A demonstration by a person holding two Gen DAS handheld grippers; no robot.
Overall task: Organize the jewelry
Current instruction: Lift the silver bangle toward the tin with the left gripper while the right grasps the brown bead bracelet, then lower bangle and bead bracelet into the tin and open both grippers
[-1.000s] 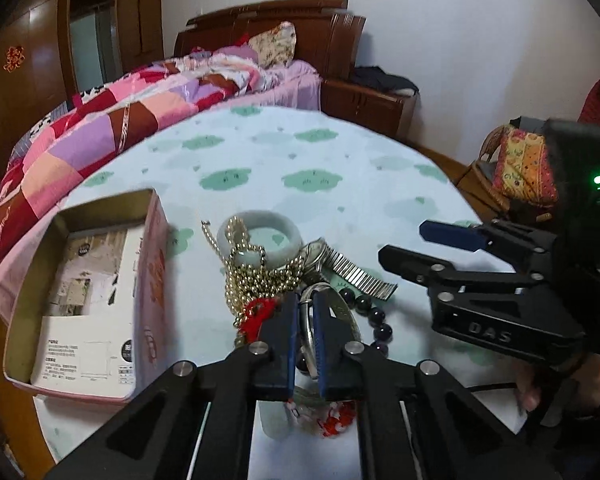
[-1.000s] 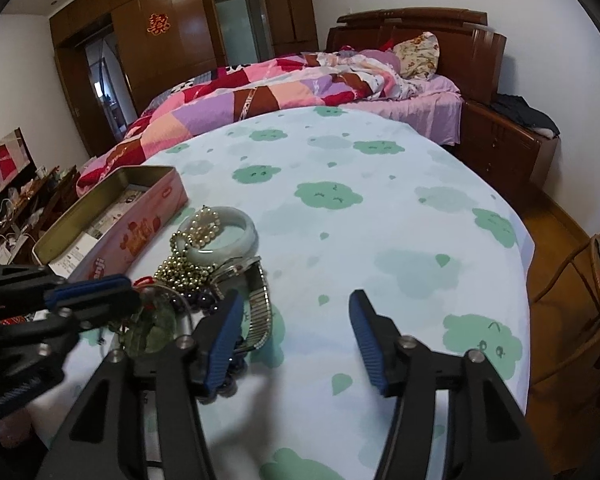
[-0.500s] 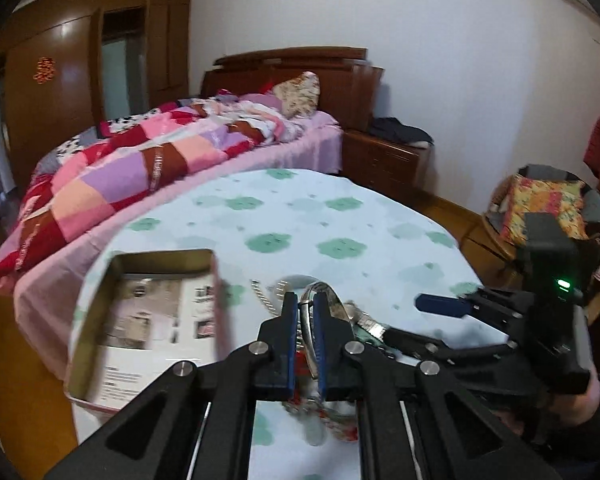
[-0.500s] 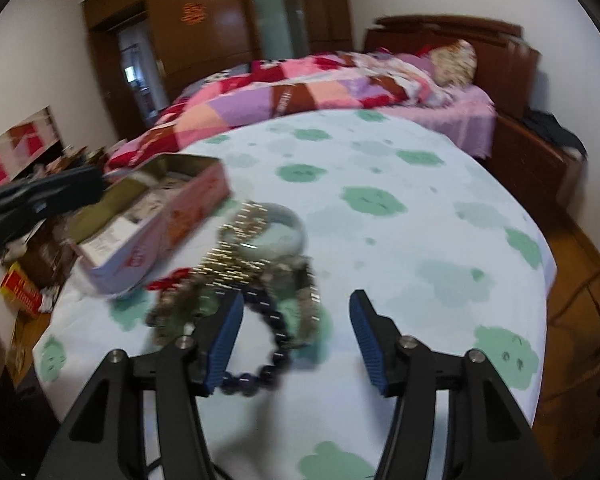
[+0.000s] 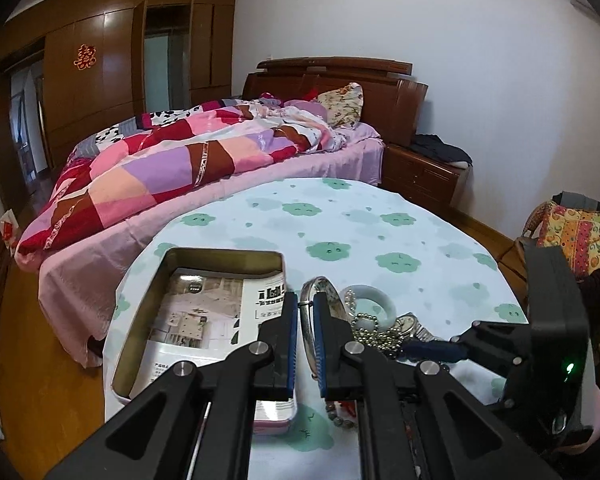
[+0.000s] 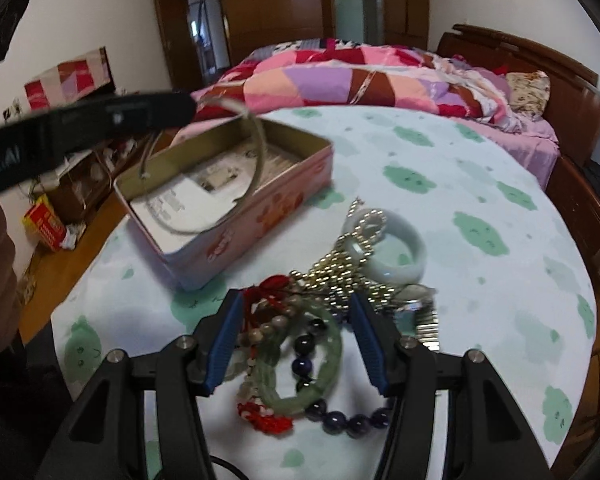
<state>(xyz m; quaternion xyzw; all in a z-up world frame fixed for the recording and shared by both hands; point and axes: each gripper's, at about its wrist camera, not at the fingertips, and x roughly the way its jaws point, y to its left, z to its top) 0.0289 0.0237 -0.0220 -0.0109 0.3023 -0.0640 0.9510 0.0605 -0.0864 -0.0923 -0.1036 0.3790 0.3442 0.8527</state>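
My left gripper (image 5: 306, 308) is shut on a thin silver bangle (image 5: 310, 322) and holds it in the air above the right edge of the open pink tin box (image 5: 172, 256). In the right wrist view the bangle (image 6: 256, 168) hangs over the box (image 6: 260, 216). My right gripper (image 6: 296, 320) is open, low over the jewelry pile: a green jade bangle (image 6: 300, 368), a dark bead bracelet (image 6: 340, 420), a red-corded bead string (image 6: 268, 292), a gold bead necklace (image 6: 340, 276), a white jade bangle (image 6: 396, 248) and a metal watch (image 6: 420, 316).
The round table (image 5: 360, 224) has a white cloth with green clouds. Printed paper (image 5: 204, 312) lies inside the box. A bed with a patchwork quilt (image 5: 180, 168) stands behind, a nightstand (image 5: 424, 176) to its right, and a chair with a cushion (image 5: 572, 236) at far right.
My left gripper has lifted the silver bangle out of the pile and carried it left, over the tin box. My right gripper has moved left and down over the pile.
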